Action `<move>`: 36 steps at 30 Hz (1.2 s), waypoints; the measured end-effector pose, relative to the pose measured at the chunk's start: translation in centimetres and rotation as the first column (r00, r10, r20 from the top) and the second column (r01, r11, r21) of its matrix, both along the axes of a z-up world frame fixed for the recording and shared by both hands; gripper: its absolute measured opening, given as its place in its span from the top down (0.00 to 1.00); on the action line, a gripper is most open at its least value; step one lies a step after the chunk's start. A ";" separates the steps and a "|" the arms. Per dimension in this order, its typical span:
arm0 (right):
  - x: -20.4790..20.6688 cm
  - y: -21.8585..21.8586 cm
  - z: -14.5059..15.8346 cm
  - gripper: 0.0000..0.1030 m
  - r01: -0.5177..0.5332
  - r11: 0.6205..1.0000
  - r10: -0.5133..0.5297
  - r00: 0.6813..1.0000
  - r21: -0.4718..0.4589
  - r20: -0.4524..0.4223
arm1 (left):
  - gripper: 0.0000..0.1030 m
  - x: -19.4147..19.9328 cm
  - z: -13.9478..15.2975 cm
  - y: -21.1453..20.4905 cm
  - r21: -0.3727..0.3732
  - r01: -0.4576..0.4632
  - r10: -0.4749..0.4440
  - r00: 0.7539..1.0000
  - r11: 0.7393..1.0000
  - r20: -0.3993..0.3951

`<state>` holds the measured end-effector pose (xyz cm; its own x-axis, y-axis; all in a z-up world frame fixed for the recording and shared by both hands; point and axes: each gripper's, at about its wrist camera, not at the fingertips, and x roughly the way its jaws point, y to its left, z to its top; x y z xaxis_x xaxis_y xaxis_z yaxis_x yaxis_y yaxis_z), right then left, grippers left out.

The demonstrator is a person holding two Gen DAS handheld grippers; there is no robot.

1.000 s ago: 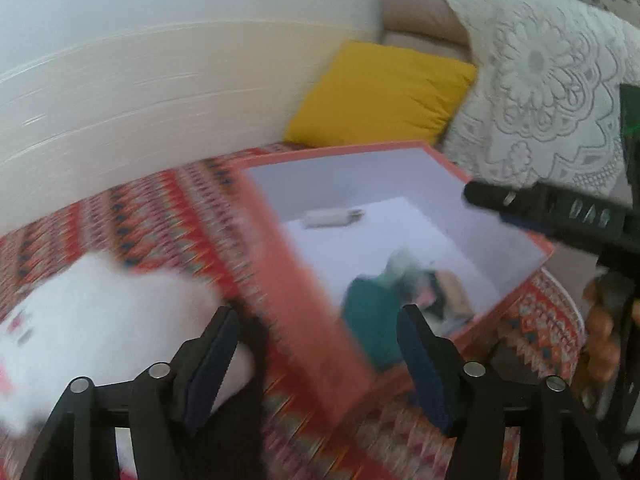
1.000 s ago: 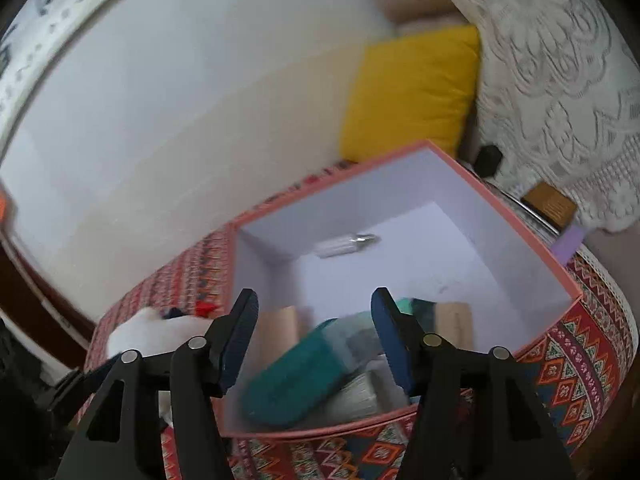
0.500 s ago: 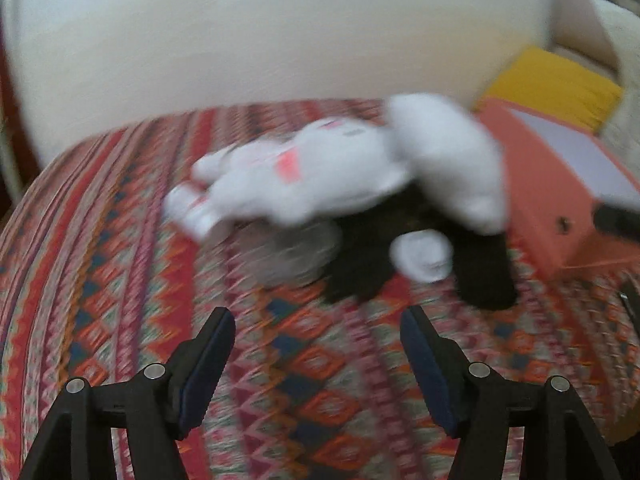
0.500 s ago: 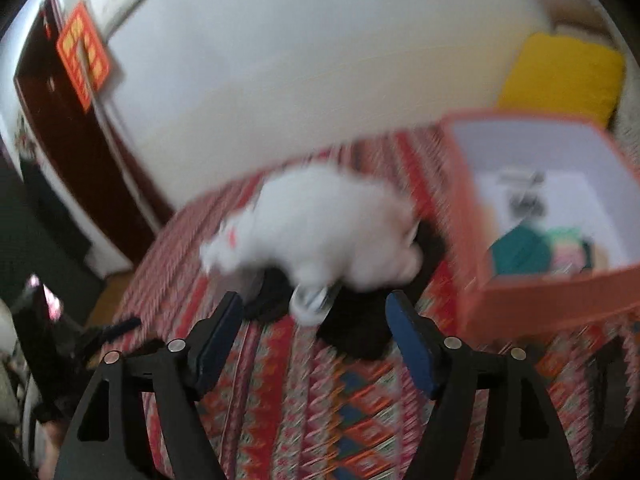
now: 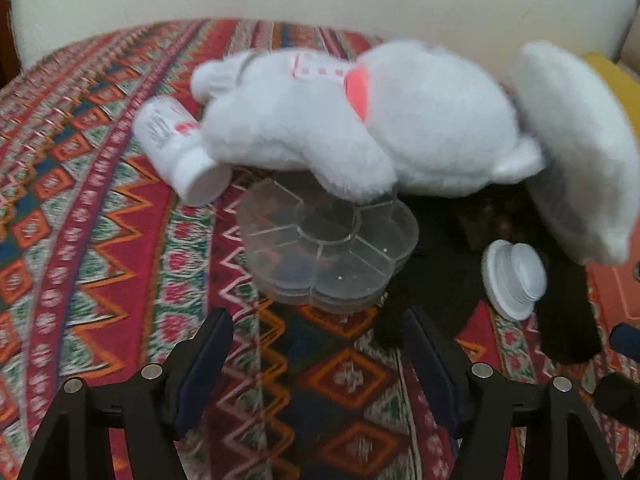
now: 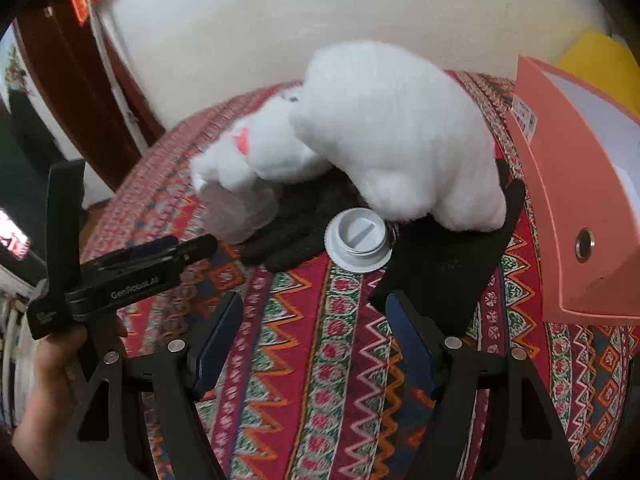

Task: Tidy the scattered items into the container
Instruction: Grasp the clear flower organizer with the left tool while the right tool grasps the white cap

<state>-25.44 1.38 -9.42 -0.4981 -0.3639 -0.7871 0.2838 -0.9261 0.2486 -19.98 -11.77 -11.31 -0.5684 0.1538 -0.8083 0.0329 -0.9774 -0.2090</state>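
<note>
A white plush toy (image 5: pixel 360 120) lies on the patterned cloth, over a black glove (image 5: pixel 440 276). Beside it are a white bottle (image 5: pixel 176 148), a clear flower-shaped compartment box (image 5: pixel 328 248) and a white round cap (image 5: pixel 514 280). My left gripper (image 5: pixel 318 320) is open and empty, just short of the clear box. My right gripper (image 6: pixel 314 304) is open and empty, a little short of the cap (image 6: pixel 357 240) and the glove (image 6: pixel 440 264). The plush (image 6: pixel 380 132) lies behind them. The orange container (image 6: pixel 580 200) stands at the right.
The red patterned cloth (image 6: pixel 320 380) covers a round table that ends near a pale wall. A yellow cushion (image 6: pixel 600 60) sits behind the container. A hand (image 6: pixel 52 360) holds the left gripper's body (image 6: pixel 140 268) at the left of the right wrist view.
Both views have swung from the open container to the pile of items, and both grippers have come down closer to the cloth. The right jaws stand wider than a second ago.
</note>
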 end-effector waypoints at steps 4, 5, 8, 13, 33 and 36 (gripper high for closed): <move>-2.2 -0.7 -1.7 0.25 0.007 0.999 -0.007 1.000 0.045 0.011 | 0.28 -1.8 -1.3 0.4 0.006 0.007 -0.008 1.000 1.000 0.021; -2.6 -0.9 -2.1 0.25 0.008 0.998 -0.008 1.000 0.057 0.008 | 0.28 -2.1 -1.5 0.4 0.011 0.005 -0.006 1.000 1.000 0.022; -4.0 -1.3 -3.1 0.25 0.018 0.992 -0.015 1.000 0.122 -0.019 | 0.19 -3.3 -1.8 0.7 0.017 -0.004 0.003 1.000 1.000 0.019; -6.3 -1.3 -4.1 0.25 0.031 0.981 -0.021 0.998 0.190 -0.054 | 0.11 -4.6 -1.9 1.9 -0.032 0.016 -0.016 1.000 0.999 0.005; -9.1 -0.8 -4.8 0.56 0.003 0.993 -0.006 1.000 0.116 0.021 | 0.06 -1.9 -1.9 1.8 -0.115 0.046 -0.048 0.999 0.992 -0.020; -7.9 -1.2 -4.1 0.56 -0.032 0.994 0.030 0.999 0.102 0.027 | 0.06 0.9 -1.5 2.0 -0.146 0.042 -0.043 0.999 0.988 -0.006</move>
<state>-33.30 0.18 -13.56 -0.4669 -0.2959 -0.8334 0.3075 -0.9379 0.1607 -19.05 -9.75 -12.80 -0.5711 0.0589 -0.8187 -0.0108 -0.9979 -0.0643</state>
